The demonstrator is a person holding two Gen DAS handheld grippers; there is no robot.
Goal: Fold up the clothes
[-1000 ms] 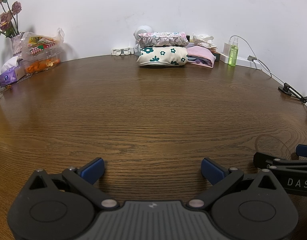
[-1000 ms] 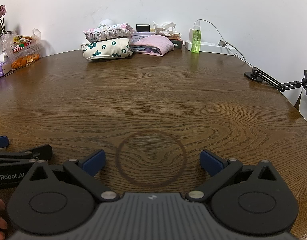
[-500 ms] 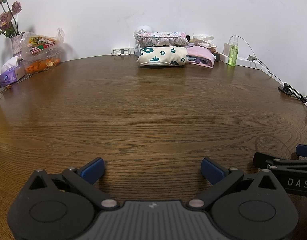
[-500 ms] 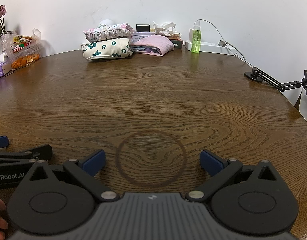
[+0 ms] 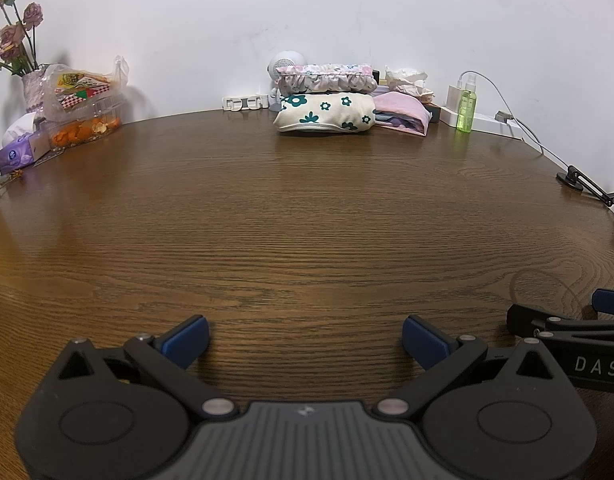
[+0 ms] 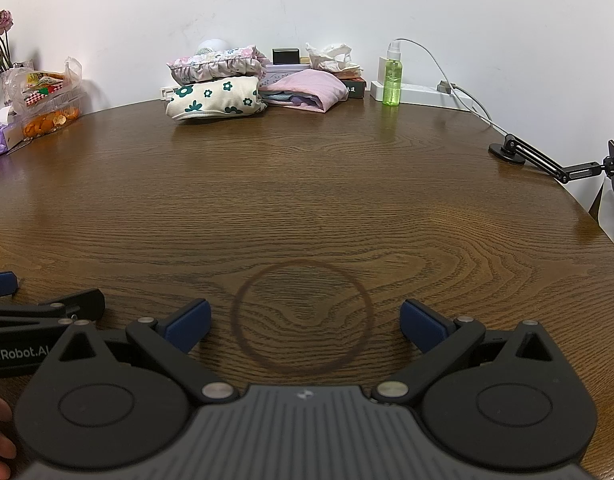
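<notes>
On the table (image 5: 307,216), which fills both views, the near and middle part is bare wood, with one dark ring mark (image 6: 303,318) in front of the right gripper (image 6: 305,320). At 12 o'clock in the left view, by the wall, lie the clothes: a flowered bundle (image 5: 325,117) with a ruffled piece (image 5: 327,78) on top of it, and a pink bundle (image 5: 403,114) touching its right side. They look already folded. In the right view the same pile (image 6: 217,98) sits at 11 o'clock. A green bottle (image 5: 466,106) stands at 1 o'clock and a snack bag (image 5: 81,96) at 10 o'clock.

Both grippers rest low at the near edge, side by side. The left gripper (image 5: 305,340) has its fingers wide apart and holds nothing; the right one is the same.

I judge that no garment is in work now, so the step is to fetch one. To do it well, reach to the far pile with fingers kept apart, take only the top piece, pinch it at an edge, and bring it to the bare middle before folding.
</notes>
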